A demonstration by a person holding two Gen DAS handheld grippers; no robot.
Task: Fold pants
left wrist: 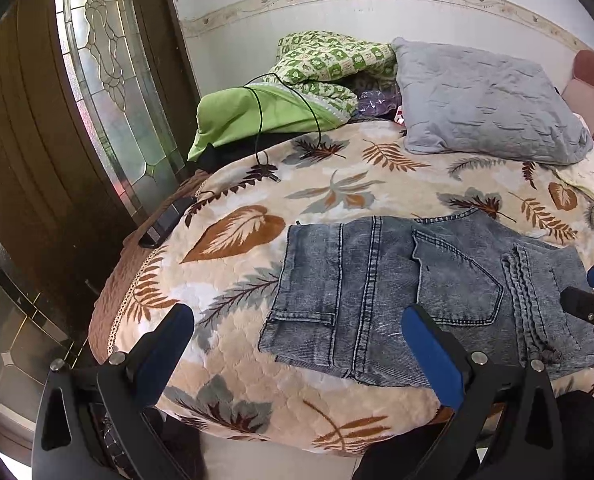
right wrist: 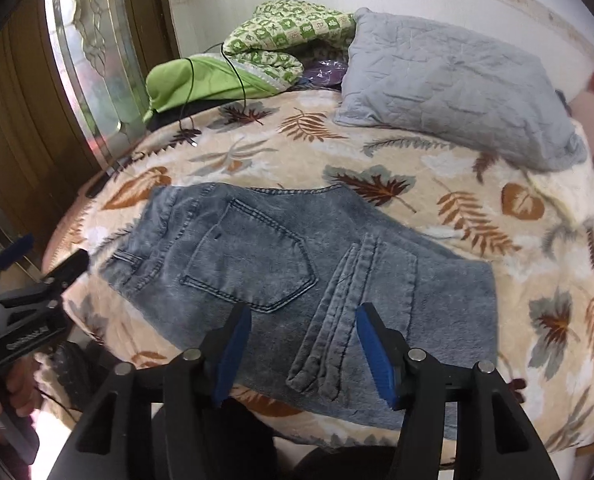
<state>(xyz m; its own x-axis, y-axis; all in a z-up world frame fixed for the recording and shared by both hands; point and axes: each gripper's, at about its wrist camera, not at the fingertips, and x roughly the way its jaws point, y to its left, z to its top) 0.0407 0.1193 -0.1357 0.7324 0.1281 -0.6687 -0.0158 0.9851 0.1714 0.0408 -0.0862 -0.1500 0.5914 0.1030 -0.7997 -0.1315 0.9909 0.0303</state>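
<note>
Both grippers empty, jaws spread: left gripper (left wrist: 297, 332) hovers over the near-left part of the pants (left wrist: 397, 288), right gripper (right wrist: 303, 332) over the near edge by the folded-over leg strip (right wrist: 337, 312); neither touches cloth. Pants are washed blue denim, already folded into a compact rectangle, lying flat on the leaf-print bedspread (left wrist: 225, 236) near the front edge of the bed, back pocket (right wrist: 253, 256) facing up. Grey pillow (left wrist: 485, 100) and green quilt (left wrist: 321, 64) sit well behind, out of the way. Handling guess: denim is soft but heavyish and thick where layered, not slippery, will hold a crease; stacked layers may slide apart if only the top one is pinched. Best hold looks like the two near corners or the thick seam edge, pinching all layers. Layer count at the far edge is hard to read in the fisheye.
</note>
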